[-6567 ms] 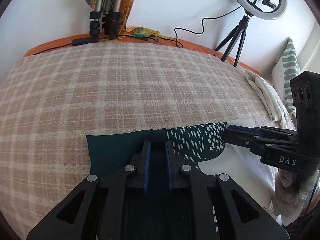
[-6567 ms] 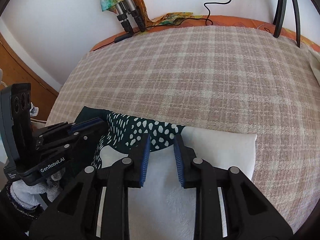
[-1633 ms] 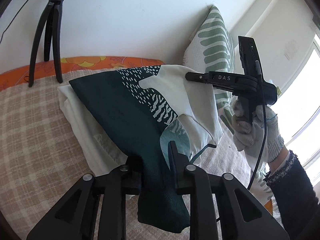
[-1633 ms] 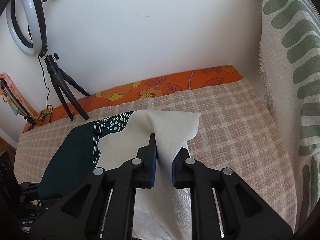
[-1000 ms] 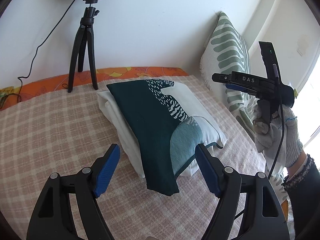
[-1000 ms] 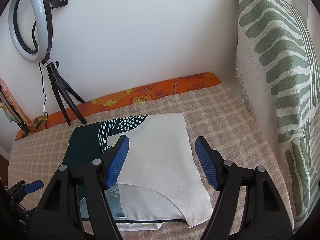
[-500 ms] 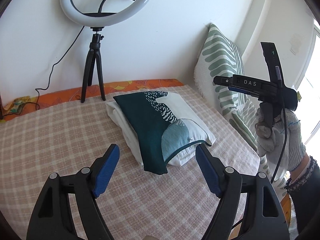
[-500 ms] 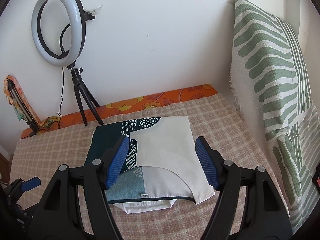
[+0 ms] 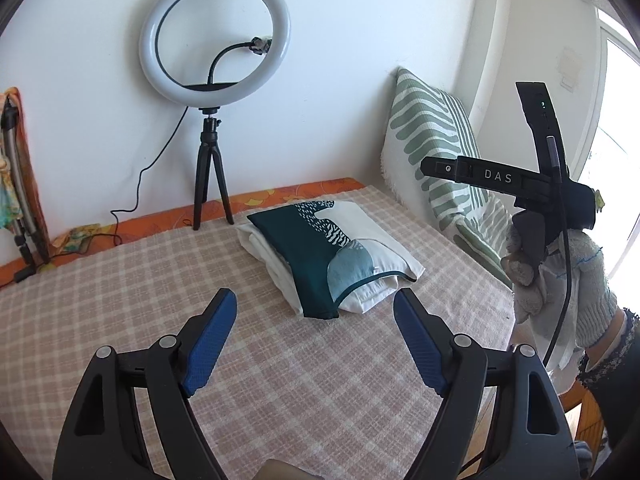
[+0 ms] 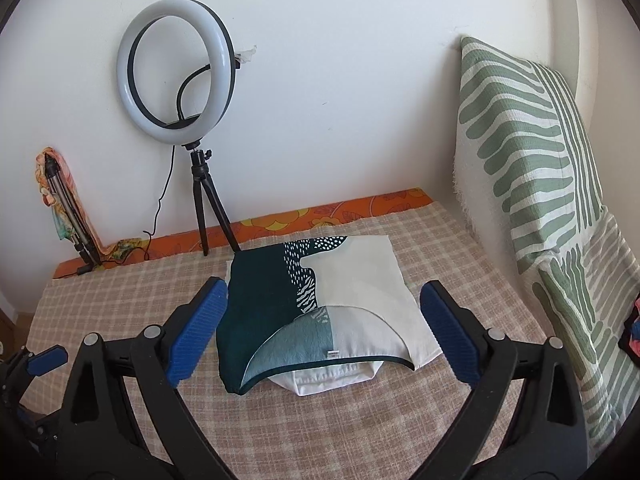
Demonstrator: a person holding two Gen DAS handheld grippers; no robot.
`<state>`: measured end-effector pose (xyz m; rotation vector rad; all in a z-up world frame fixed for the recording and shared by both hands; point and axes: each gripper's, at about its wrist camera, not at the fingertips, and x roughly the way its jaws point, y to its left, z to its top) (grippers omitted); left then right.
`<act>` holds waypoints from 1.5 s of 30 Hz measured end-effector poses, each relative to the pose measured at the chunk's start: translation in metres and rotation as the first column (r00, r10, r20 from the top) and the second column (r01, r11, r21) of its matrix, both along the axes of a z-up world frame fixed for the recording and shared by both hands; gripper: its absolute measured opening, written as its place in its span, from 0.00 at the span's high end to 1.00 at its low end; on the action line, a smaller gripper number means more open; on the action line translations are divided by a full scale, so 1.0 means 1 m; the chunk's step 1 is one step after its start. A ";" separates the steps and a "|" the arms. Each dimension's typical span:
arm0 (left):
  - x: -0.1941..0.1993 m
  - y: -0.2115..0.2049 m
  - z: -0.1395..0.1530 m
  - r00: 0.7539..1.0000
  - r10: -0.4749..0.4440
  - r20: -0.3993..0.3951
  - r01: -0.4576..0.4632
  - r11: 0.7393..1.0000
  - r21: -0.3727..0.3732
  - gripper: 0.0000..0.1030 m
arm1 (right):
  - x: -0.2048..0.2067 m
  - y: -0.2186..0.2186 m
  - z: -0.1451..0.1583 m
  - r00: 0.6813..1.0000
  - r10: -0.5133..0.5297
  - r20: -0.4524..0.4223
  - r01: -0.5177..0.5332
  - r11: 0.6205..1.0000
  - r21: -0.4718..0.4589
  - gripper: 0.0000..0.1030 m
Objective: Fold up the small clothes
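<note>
A folded garment (image 9: 316,248) (image 10: 276,308), dark teal with white and light-blue patches, lies on a folded white garment (image 9: 260,246) (image 10: 332,382) on the checked bed cover (image 9: 120,280). My left gripper (image 9: 314,296) hovers apart from the stack on its near side, its jaws opening and nothing between them. My right gripper (image 10: 324,284) hangs above and short of the stack, jaws opening wide and bare. In the left wrist view the right gripper (image 9: 426,168) is raised at the right in a gloved hand (image 9: 560,276). The left gripper (image 10: 44,356) shows at the lower left of the right wrist view.
A ring light on a small tripod (image 9: 214,36) (image 10: 176,72) stands behind the stack by the wall. A green-striped pillow (image 9: 432,148) (image 10: 528,160) leans at the right. A folded tripod with colourful cloth (image 10: 60,200) is at the far left.
Both grippers have drawn back and upward from the stack, which now looks smaller. The right jaws have spread wider. The garments have not moved.
</note>
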<state>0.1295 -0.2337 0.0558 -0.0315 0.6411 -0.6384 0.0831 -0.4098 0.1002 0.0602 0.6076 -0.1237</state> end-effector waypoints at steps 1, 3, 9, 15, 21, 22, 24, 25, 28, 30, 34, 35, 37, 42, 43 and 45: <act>-0.005 0.003 0.002 1.000 0.006 0.009 -0.006 1.000 0.010 0.20 | -0.007 0.004 0.002 1.000 -0.009 0.023 0.010 1.000 -0.008 0.00; -0.014 0.011 0.004 0.999 0.029 0.028 -0.029 0.999 0.025 0.19 | -0.017 0.014 0.003 0.999 -0.014 0.043 0.016 0.999 -0.037 0.00; -0.035 0.033 0.006 0.995 0.064 0.071 -0.066 0.998 0.025 0.11 | -0.044 0.037 0.000 0.998 -0.017 0.060 0.020 0.998 -0.059 0.00; -0.049 0.049 -0.002 0.993 0.089 0.076 -0.091 0.996 0.024 0.04 | -0.071 0.054 -0.018 0.994 -0.050 0.092 0.054 0.998 -0.038 0.00; -0.061 0.048 -0.015 0.985 0.094 0.143 -0.114 0.984 0.137 0.03 | -0.086 0.066 -0.038 0.992 -0.064 0.109 0.064 0.998 0.002 0.00; -0.063 0.048 -0.017 0.983 0.097 0.158 -0.121 0.981 0.149 0.01 | -0.087 0.067 -0.042 0.992 -0.069 0.109 0.068 0.998 0.005 0.00; -0.063 0.048 -0.021 0.983 0.091 0.158 -0.115 0.981 0.154 0.01 | -0.088 0.067 -0.050 0.992 -0.075 0.099 0.074 0.997 0.016 0.00; -0.062 0.049 -0.022 0.985 0.088 0.148 -0.110 0.983 0.149 0.01 | -0.087 0.067 -0.053 0.993 -0.077 0.091 0.075 0.997 0.025 0.00; -0.061 0.051 -0.025 0.985 0.102 0.140 -0.120 0.985 0.126 0.01 | -0.085 0.062 -0.057 0.992 -0.092 0.085 0.089 0.995 0.040 0.00; -0.060 0.052 -0.028 0.985 0.112 0.134 -0.128 0.984 0.123 0.01 | -0.086 0.059 -0.057 0.989 -0.114 0.095 0.110 0.993 0.046 0.00; -0.058 0.055 -0.033 0.987 0.118 0.110 -0.131 0.985 0.115 0.01 | -0.088 0.053 -0.055 0.983 -0.142 0.112 0.136 0.989 0.064 0.00; -0.058 0.056 -0.034 0.987 0.120 0.108 -0.132 0.985 0.111 0.01 | -0.089 0.052 -0.055 0.982 -0.147 0.117 0.141 0.988 0.065 0.00; -0.060 0.057 -0.035 0.986 0.127 0.111 -0.139 0.984 0.114 0.01 | -0.090 0.051 -0.054 0.980 -0.151 0.126 0.145 0.988 0.057 0.00; -0.062 0.060 -0.038 0.983 0.134 0.125 -0.151 0.979 0.139 0.01 | -0.092 0.052 -0.053 0.979 -0.152 0.136 0.146 0.988 0.053 0.00; -0.063 0.060 -0.038 0.983 0.136 0.122 -0.152 0.978 0.140 0.01 | -0.092 0.053 -0.053 0.979 -0.152 0.136 0.146 0.988 0.051 0.00; -0.062 0.062 -0.039 0.983 0.141 0.117 -0.157 0.978 0.139 0.01 | -0.093 0.053 -0.054 0.979 -0.153 0.137 0.149 0.988 0.042 0.00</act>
